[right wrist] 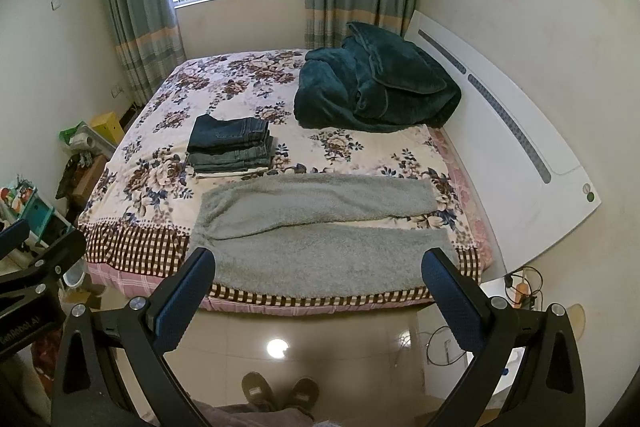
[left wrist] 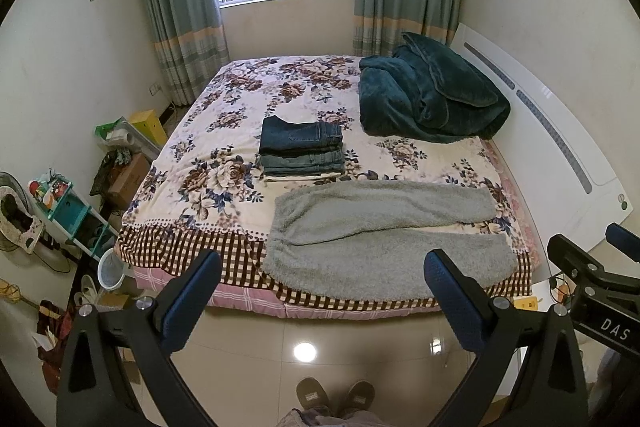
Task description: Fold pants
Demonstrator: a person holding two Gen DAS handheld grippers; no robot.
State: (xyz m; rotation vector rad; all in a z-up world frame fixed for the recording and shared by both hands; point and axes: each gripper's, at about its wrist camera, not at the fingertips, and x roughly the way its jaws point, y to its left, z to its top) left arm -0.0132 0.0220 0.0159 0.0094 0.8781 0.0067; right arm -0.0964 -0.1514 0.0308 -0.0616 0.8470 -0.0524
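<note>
Grey fleece pants are lying flat along the near edge of the bed, waistband to the left and both legs spreading rightward, just near of a stack of folded jeans. The left gripper and right gripper are hovering over the floor short of the bed, jaws standing wide apart and holding nothing. A dark green blanket is lying bunched at the far right, and the person's slippers are showing below.
</note>
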